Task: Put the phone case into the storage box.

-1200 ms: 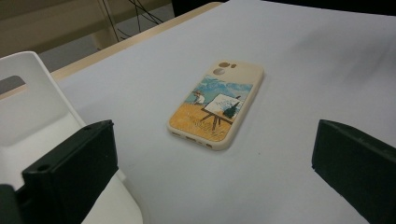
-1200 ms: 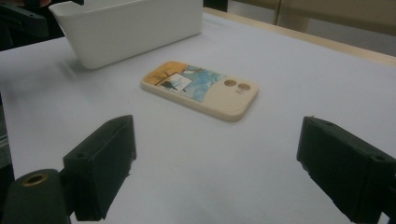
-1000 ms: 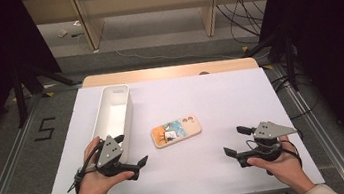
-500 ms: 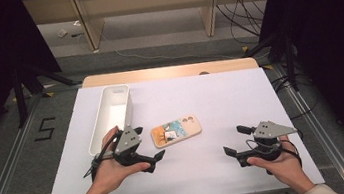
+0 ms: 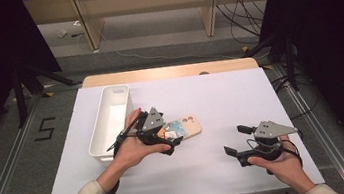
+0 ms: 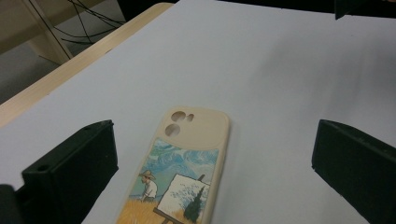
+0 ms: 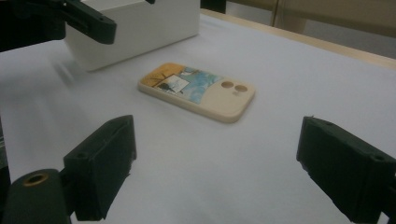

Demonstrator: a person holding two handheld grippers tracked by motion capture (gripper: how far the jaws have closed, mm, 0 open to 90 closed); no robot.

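Phone case [image 5: 184, 127]: lies flat on the white table sheet [image 5: 210, 97], near the middle of the high view, picture side up; its left end is hidden there by the left gripper.
Phone case, left gripper view [image 6: 182, 172]: sits at lower centre of the frame between the two black jaws, untouched by either; the two camera holes lie at its far end, and a painted figure in a hat and an easel show at its near end.
Phone case, right gripper view [image 7: 197, 90]: upper centre of the frame, whole outline visible, well beyond the jaws.
Left gripper [image 5: 165, 139]: centre left of the high view, held over the case's left end; jaws spread wide, nothing between them gripped.
Left gripper, right gripper view [image 7: 84, 18]: a dark arm at the upper left, in front of the bin.
Right gripper [image 5: 239, 141]: lower right of the high view, well apart from the case; jaws parted and empty.
White bin [image 5: 113, 122]: long, open-topped, left of centre in the high view, just beside the left hand [image 5: 134, 150].
White bin, right gripper view [image 7: 140, 28]: its side wall only, at the top of the frame.
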